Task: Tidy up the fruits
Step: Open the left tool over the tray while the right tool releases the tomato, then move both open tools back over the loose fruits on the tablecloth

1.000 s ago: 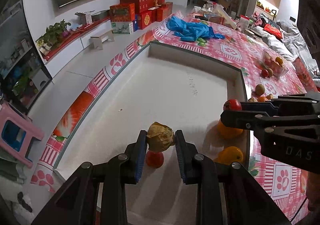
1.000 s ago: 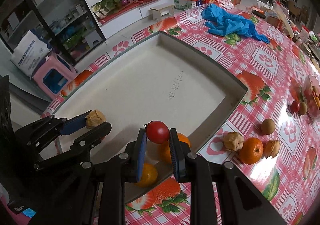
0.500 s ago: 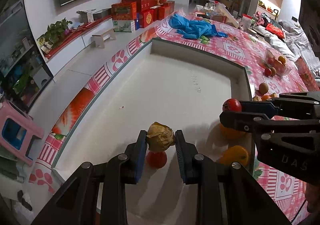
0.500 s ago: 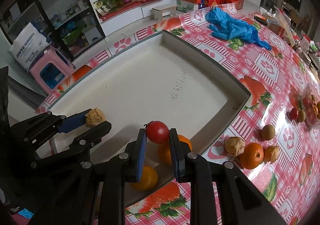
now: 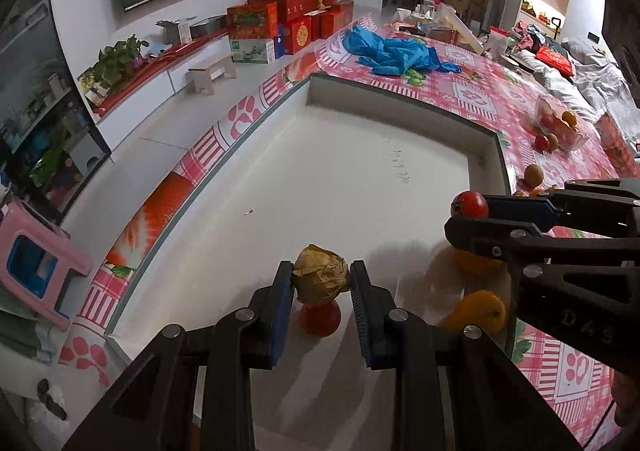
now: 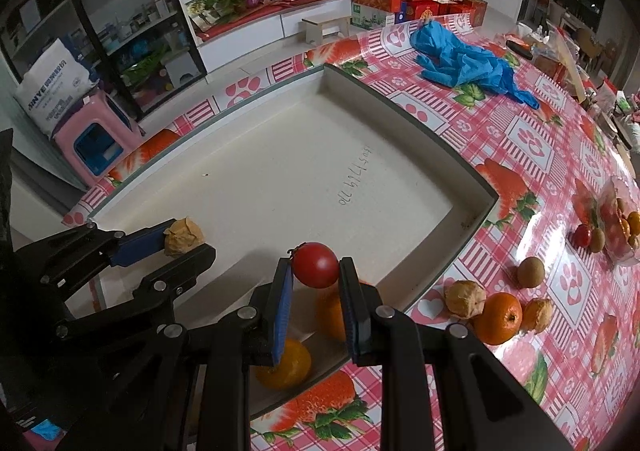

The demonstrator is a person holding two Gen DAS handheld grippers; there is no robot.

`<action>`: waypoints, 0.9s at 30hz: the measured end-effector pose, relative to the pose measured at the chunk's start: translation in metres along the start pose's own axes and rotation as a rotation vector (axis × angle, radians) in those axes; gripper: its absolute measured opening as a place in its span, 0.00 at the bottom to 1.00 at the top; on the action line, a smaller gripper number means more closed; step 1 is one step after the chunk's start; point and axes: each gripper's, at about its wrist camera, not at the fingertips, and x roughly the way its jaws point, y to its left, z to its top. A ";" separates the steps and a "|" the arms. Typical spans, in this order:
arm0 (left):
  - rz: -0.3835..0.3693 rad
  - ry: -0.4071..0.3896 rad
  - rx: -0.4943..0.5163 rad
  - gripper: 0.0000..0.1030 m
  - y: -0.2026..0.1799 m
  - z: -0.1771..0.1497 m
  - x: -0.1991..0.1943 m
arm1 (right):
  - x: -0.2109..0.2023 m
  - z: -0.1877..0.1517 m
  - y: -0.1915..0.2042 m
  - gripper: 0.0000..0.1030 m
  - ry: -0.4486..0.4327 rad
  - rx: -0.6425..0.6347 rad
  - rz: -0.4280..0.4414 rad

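My left gripper (image 5: 321, 283) is shut on a wrinkled tan walnut (image 5: 320, 279) and holds it above the white tray (image 5: 360, 179), over a red tomato (image 5: 320, 318) lying on the tray floor. My right gripper (image 6: 315, 269) is shut on a red tomato (image 6: 315, 265) above the tray's near right corner, where two oranges (image 6: 286, 367) lie. The held walnut also shows in the right wrist view (image 6: 183, 237), and the held tomato in the left wrist view (image 5: 469, 204).
On the strawberry-print tablecloth (image 6: 520, 139) right of the tray lie an orange (image 6: 498, 318), two walnuts (image 6: 464, 298), a kiwi (image 6: 531, 271) and a clear bag of fruit (image 6: 616, 227). Blue gloves (image 6: 464, 59) lie at the far side. A pink stool (image 6: 94, 139) stands on the floor at left.
Both grippers keep their fruit and have drifted slightly back and up from the tray; the view has widened a little.
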 end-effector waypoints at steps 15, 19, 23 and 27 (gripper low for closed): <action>0.069 -0.046 0.019 0.85 -0.009 0.001 -0.013 | -0.013 -0.001 -0.005 0.81 -0.024 0.010 -0.017; 0.057 -0.037 0.010 0.85 -0.012 0.000 -0.019 | -0.025 -0.006 -0.017 0.85 -0.056 0.031 -0.035; 0.055 -0.056 0.026 0.85 -0.021 0.001 -0.030 | -0.039 -0.015 -0.047 0.94 -0.086 0.115 -0.039; 0.045 -0.066 0.059 0.85 -0.037 0.006 -0.036 | -0.048 -0.027 -0.079 0.94 -0.088 0.193 -0.062</action>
